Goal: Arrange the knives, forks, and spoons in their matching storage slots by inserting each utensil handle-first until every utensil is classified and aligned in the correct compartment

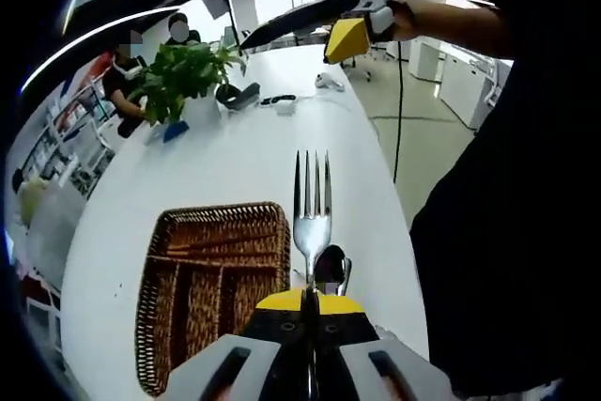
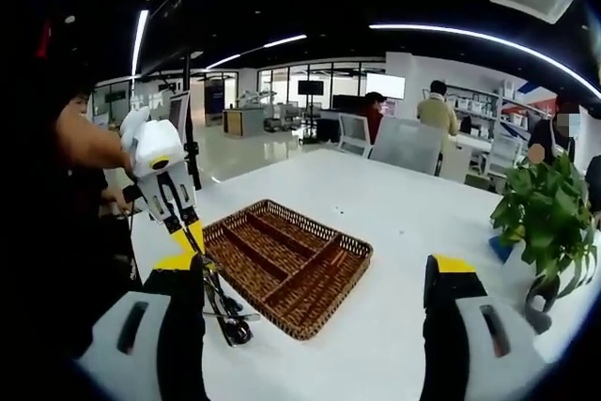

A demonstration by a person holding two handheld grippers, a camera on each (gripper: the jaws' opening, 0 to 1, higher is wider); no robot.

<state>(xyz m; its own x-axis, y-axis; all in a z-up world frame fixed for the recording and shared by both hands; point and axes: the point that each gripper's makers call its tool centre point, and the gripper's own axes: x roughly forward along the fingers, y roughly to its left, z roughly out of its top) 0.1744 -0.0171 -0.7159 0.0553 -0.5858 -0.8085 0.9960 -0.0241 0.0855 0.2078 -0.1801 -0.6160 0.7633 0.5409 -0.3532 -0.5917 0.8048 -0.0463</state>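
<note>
Above the white tabletop (image 1: 235, 157), the left tool (image 1: 310, 300) is clamped on a fork (image 1: 313, 213), gripping it low on the neck so the tines point up and away from the camera. Its handle is hidden behind the yellow tips. The wicker tray (image 1: 211, 269) sits just left of the fork in the left gripper view, its long slots running roughly parallel to the fork. More cutlery, at least 1 spoon (image 1: 331, 265), lies on the tabletop beside the tray's right edge, directly behind the fork.

The step in hand looks like carrying the fork to its slot. To do it well, swing the fork across over the chosen slot, line it up with the divider, and lower it handle end leading before letting go.

The right tool (image 2: 315, 312) hangs with its jaws wide apart and nothing between them, the tray (image 2: 282, 265) ahead of it.
</note>
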